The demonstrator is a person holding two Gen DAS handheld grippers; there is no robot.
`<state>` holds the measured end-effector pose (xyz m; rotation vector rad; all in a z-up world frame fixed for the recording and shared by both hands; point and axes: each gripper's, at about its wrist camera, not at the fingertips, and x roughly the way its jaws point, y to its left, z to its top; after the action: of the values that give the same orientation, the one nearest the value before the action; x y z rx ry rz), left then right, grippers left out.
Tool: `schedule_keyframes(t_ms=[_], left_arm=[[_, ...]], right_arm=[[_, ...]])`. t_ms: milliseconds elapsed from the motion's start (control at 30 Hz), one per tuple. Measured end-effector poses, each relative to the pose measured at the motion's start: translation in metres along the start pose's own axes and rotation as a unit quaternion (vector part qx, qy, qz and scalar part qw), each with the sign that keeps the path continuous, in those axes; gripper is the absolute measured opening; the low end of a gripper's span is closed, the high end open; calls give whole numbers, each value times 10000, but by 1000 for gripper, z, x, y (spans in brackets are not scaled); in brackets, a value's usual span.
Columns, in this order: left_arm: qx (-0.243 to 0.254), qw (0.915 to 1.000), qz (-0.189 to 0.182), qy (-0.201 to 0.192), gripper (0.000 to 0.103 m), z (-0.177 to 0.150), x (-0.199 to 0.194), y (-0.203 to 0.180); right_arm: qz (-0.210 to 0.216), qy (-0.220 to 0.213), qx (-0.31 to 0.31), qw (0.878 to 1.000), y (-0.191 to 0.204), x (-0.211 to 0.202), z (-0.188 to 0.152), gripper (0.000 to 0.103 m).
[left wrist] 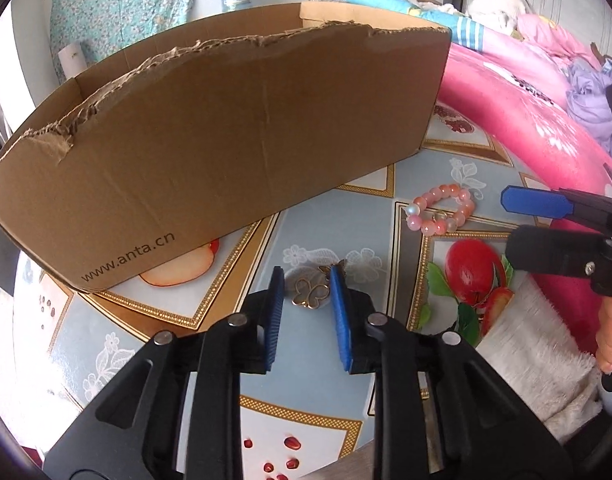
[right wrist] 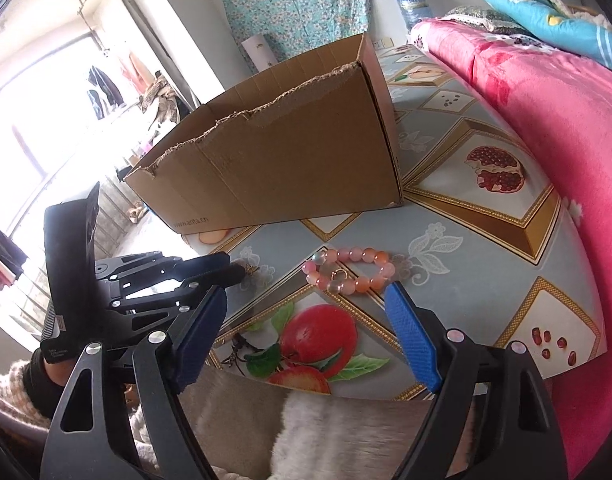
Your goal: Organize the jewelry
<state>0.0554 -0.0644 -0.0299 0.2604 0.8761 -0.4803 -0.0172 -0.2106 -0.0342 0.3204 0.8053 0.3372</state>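
Note:
A gold clover-and-butterfly piece (left wrist: 310, 292) lies on the fruit-print tablecloth (left wrist: 326, 232), between the blue pads of my left gripper (left wrist: 308, 280). The jaws stand narrow; the right pad touches the butterfly, and a sliver of cloth shows beside the left pad. A pink bead bracelet (left wrist: 440, 210) with a small gold ring (right wrist: 338, 276) inside it lies to the right. My right gripper (right wrist: 306, 292) stands wide open just short of the bracelet (right wrist: 348, 272), nothing between its fingers. The left gripper (right wrist: 242, 274) shows at its left, the right gripper (left wrist: 507, 222) at the left view's right edge.
A torn-edged brown cardboard box (left wrist: 226, 140) (right wrist: 286, 152) stands open-topped behind the jewelry. A pink blanket (left wrist: 526, 112) (right wrist: 546, 120) borders the table on the right. A fluffy white sleeve (left wrist: 538, 360) and a hand (left wrist: 610, 340) sit at the near edge.

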Motion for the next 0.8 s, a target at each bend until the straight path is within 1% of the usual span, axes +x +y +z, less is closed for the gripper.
schedule_keyframes(t_ms=[167,233,300,500,733,767,800], left_arm=[[-6,10000,38,-27,14,-3,-3,-4],[-84,9999,-38,-81,0,-6,-5,-1],[-241,9995,-176,-107,0,-8,-6,4],[-571,9976,-326,-196,0,-15,-10,15],[-756,9965,-88,-336,0,-21,-23,31],[-774,9964,-89,-322,0,-22,-23,33],[-786,9963,-116,-323,0,-23,-24,34]], right_arm=[[39,-3,46,10000,-1,2,-1,80],[29,-5,62,10000,-1,3,-1,80],[79,3,101,9999,-1,2,-1,80],[24,-89,57,9999,1,-4,-2,80],[-58,-143,48,9999,-2,-7,-1,80],[-54,-133,48,9999,-2,-7,-2,79],[-51,-133,28,9999,-1,-7,-3,75]])
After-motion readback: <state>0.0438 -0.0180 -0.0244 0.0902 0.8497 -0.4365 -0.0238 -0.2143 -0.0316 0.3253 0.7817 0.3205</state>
